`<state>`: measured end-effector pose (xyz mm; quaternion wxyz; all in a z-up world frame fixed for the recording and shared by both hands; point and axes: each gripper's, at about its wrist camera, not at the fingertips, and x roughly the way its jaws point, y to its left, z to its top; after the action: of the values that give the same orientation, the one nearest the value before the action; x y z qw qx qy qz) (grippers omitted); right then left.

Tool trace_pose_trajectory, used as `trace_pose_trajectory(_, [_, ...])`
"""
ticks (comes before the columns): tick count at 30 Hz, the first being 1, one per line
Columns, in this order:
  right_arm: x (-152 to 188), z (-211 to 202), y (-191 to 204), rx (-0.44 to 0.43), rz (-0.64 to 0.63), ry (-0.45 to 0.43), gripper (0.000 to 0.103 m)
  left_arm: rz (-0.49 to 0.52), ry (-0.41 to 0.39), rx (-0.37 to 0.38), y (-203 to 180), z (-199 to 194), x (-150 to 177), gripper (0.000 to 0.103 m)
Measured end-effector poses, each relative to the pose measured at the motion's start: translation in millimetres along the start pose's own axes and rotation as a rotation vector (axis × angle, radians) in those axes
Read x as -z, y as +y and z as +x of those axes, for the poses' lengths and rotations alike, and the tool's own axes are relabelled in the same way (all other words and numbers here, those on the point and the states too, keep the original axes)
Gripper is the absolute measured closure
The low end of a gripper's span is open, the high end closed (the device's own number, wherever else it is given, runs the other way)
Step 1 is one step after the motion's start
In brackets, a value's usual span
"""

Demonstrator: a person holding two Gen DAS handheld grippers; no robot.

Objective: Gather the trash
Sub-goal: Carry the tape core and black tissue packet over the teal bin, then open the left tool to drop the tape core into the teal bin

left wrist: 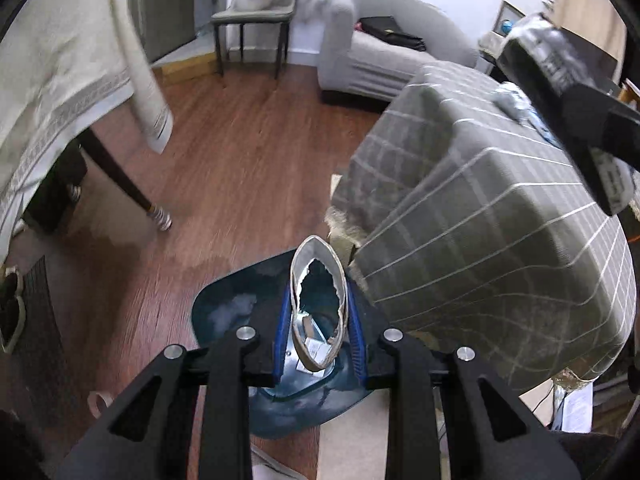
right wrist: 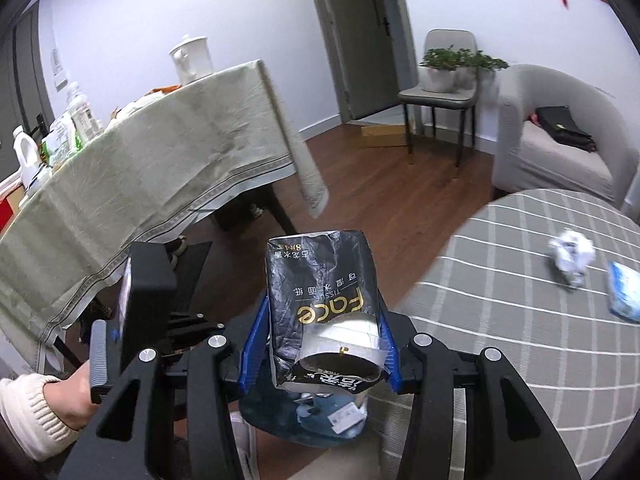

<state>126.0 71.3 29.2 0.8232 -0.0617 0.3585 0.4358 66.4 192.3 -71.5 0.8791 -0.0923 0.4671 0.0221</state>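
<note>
My left gripper (left wrist: 319, 300) is shut on a squashed, torn beige cardboard tube (left wrist: 316, 245), held upright over the dark teal trash bin (left wrist: 224, 308), which has scraps of paper inside. My right gripper (right wrist: 320, 320) is shut on a black tissue pack (right wrist: 320, 272) with gold "Face" lettering, and the trash bin (right wrist: 280, 412) shows just below it. On the grey checked table (right wrist: 500, 280) to the right lie a crumpled white paper ball (right wrist: 572, 252) and a blue-white wrapper (right wrist: 624, 296). A hand in a cream sleeve (right wrist: 28, 412) holds the left gripper's handle.
A dining table under a beige cloth (right wrist: 160, 168) stands to the left, with bottles and a white teapot on it. Across the wooden floor (left wrist: 240, 152) are a grey armchair (right wrist: 560, 152) with a black bag and a chair bearing potted plants (right wrist: 440, 80).
</note>
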Motion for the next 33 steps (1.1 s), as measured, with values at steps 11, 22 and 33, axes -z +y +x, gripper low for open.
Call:
trace_pose_trajectory(11, [-2,51,26,-0.008,-0.012,0.091,0.054,-0.026,0.127,-0.027,45,30,29,0.074])
trace_pose_trajectory(22, [8,92,30,0.017,0.001,0.205,0.054,-0.014,0.254,-0.04,61,63,58,0.072])
trace_pose_trajectory(33, [30,130,29,0.062,-0.001,0.33,0.054,-0.049,0.233,-0.023,78,55,57,0.048])
